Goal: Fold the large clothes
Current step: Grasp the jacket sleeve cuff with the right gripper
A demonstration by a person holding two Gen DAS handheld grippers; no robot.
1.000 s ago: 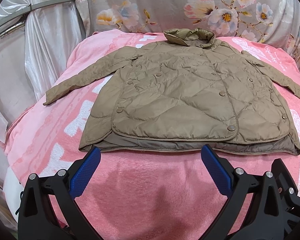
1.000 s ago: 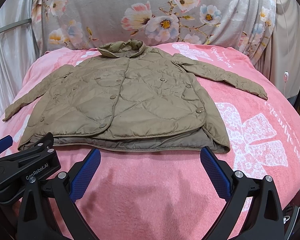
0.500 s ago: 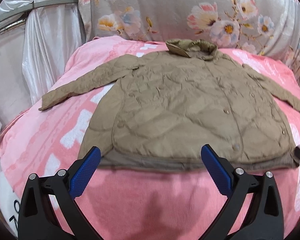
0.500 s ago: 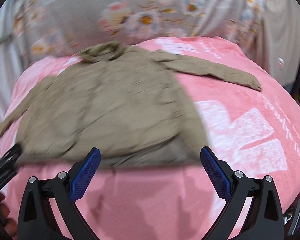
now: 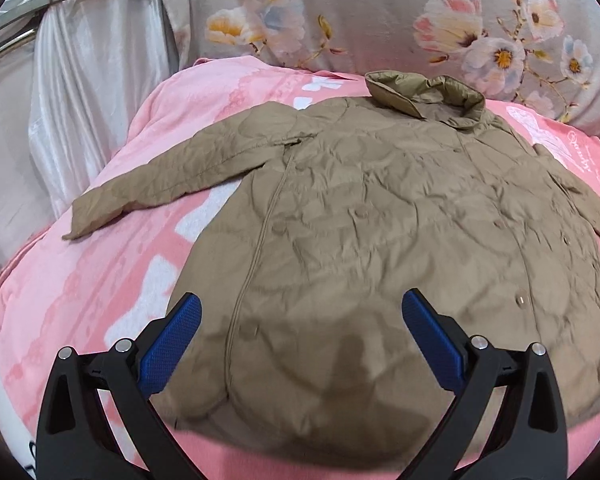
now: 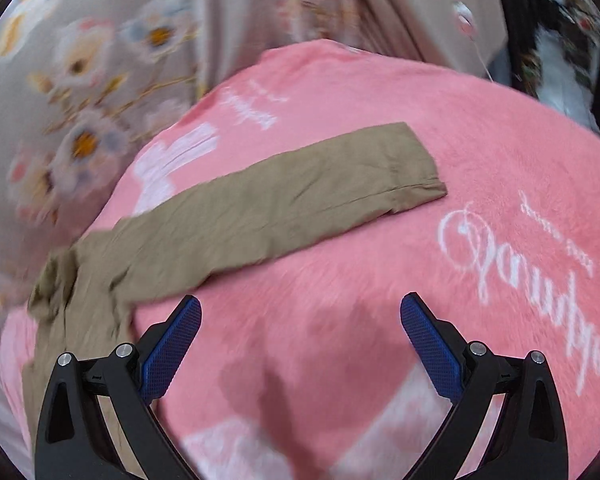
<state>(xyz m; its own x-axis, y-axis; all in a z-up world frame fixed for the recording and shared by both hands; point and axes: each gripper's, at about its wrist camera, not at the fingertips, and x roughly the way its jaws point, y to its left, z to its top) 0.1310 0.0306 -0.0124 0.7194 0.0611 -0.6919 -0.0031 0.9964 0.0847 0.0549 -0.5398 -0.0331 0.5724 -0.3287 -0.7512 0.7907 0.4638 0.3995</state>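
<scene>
A tan quilted jacket (image 5: 380, 240) lies face up and buttoned on the pink blanket (image 5: 100, 280), collar at the far end, its left sleeve (image 5: 160, 184) stretched out to the side. My left gripper (image 5: 300, 320) hovers open over the jacket's lower left front, holding nothing. In the right wrist view the jacket's other sleeve (image 6: 280, 204) runs flat across the blanket, with its cuff (image 6: 416, 168) to the right. My right gripper (image 6: 300, 320) is open above bare blanket just below that sleeve. This view is motion-blurred.
A floral grey cloth (image 5: 380, 12) hangs behind the bed. White satin drapes and a metal rail (image 5: 80, 60) stand at the left. White lettering (image 6: 500, 252) marks the blanket at the right; dark patterned items (image 6: 560, 60) sit beyond its far right edge.
Both grippers moved forward from the hem. The left one now hangs over the jacket's body; the right one swung right, towards the outstretched sleeve. Both stayed open.
</scene>
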